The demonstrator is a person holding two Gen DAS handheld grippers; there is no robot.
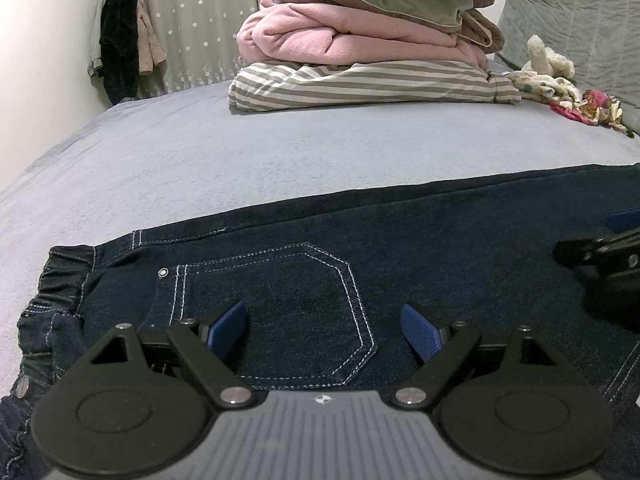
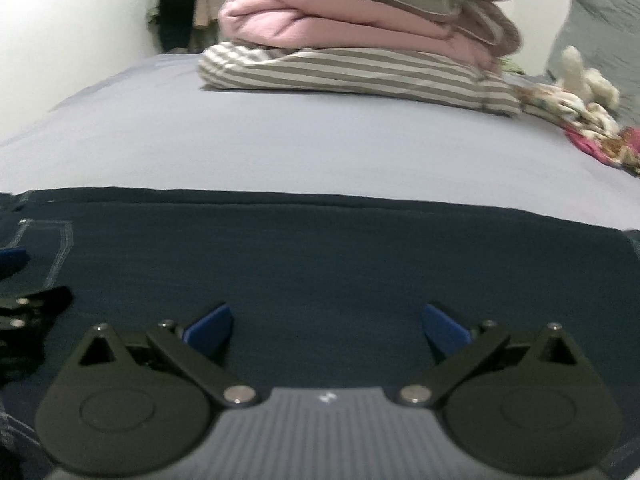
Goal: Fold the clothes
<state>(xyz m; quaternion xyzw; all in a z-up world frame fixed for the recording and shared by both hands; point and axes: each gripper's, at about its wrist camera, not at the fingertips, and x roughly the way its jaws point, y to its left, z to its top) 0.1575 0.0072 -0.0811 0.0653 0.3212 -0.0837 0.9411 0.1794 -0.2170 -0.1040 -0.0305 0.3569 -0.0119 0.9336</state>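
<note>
Dark blue jeans (image 1: 360,240) lie flat across the grey-blue bed sheet (image 1: 200,152), waistband to the left. My left gripper (image 1: 324,332) hovers open over the back pocket (image 1: 280,308), nothing between its blue pads. In the right wrist view the jeans (image 2: 320,260) stretch across the frame, and my right gripper (image 2: 326,328) stands open over the plain denim of the leg, its blue pads wide apart. The right gripper's black body (image 1: 608,264) shows at the right edge of the left wrist view. The left gripper (image 2: 20,300) shows at the left edge of the right wrist view.
A stack of folded bedding (image 1: 368,32), pink and grey over a striped piece, sits at the back of the bed. A plush toy (image 1: 548,60) and floral cloth (image 1: 560,96) lie at the back right. Clothes (image 1: 118,44) hang on the left wall by a curtain.
</note>
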